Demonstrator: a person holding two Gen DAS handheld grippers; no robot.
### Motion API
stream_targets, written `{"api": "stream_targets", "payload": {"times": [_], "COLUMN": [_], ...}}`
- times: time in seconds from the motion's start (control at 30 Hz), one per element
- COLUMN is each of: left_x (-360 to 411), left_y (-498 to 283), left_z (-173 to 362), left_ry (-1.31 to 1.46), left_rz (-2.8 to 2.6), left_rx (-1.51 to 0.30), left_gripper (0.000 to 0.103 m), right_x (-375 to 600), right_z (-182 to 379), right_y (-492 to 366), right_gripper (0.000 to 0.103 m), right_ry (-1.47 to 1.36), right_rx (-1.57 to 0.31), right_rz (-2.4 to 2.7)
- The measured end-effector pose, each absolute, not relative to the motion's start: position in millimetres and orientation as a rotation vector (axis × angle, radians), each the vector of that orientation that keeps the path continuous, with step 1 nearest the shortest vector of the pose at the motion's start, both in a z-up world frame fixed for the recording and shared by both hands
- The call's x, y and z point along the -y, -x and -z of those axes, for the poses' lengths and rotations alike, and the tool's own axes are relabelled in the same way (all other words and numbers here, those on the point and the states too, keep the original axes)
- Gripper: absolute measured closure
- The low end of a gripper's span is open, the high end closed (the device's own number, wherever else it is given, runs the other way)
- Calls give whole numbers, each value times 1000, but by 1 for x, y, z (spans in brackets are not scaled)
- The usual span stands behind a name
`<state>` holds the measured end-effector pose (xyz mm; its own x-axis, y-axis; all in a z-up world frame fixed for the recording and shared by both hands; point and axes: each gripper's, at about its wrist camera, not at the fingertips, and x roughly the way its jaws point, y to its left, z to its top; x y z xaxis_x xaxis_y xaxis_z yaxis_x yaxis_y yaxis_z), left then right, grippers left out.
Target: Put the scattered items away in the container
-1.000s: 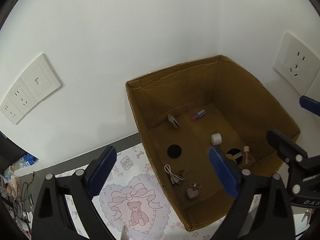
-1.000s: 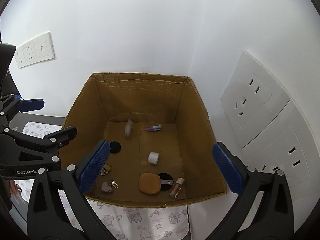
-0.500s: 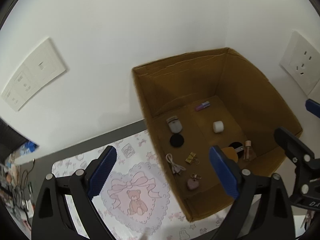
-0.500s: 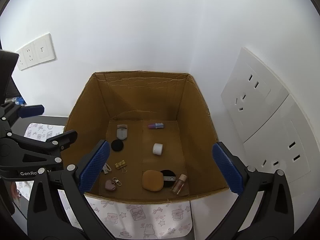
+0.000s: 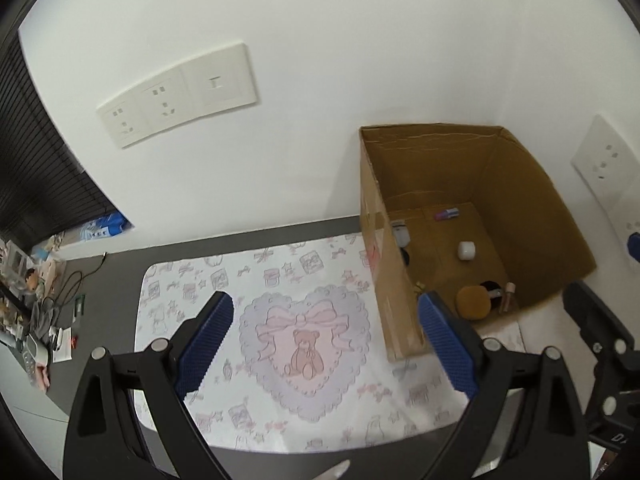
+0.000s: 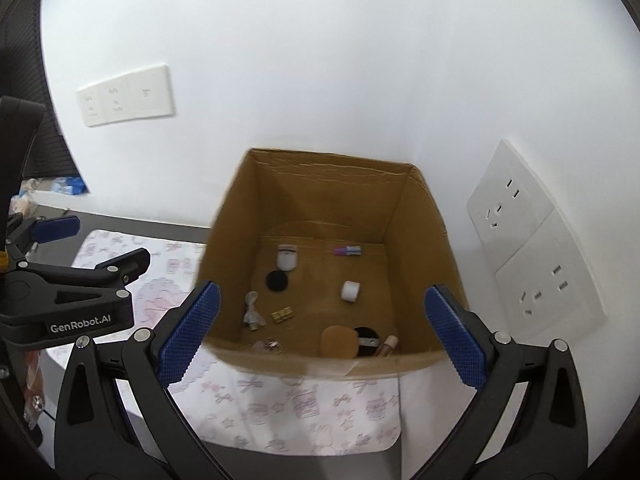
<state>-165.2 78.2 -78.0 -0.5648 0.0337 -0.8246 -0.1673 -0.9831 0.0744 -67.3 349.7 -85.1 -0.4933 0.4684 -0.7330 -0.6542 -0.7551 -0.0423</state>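
Against a white corner wall, a cardboard box (image 6: 424, 248) holds the small items (puff, cable, clips), the mat (image 5: 256, 280) beside it bare; left gripper (image 5: 324, 344) and right gripper (image 6: 320, 332) gape empty — sorting looks finished, next only withdrawal.

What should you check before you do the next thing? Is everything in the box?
1. Left gripper empty, jaws wide: ok.
2. Right gripper empty, jaws wide: ok.
3. Box upright, top open: ok.
4. Mat free of loose items: ok where it shows.
5. Sponge, white jar and cable inside the box: ok.
6. Anything hidden behind the box: cannot tell.
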Motion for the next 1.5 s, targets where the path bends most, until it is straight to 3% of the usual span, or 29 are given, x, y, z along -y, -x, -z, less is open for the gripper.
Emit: {"api": "stream_targets", "payload": {"times": [0.67,1.5], "left_x": [-34,-39], "left_y": [44,13], "left_z": [3,-16], "left_ry": [1252,1238], "left_rz": [-2853,-2925], "left_rx": [-143,-76], "left_gripper": [10,10], "right_x": [-249,-243], "right_z": [9,-2], "right_y": [15,-12], "right_gripper": [0,0], "right_ry": [933,923], "right_rx": [-295,-294], "right_rz": [-2290,-2349]}}
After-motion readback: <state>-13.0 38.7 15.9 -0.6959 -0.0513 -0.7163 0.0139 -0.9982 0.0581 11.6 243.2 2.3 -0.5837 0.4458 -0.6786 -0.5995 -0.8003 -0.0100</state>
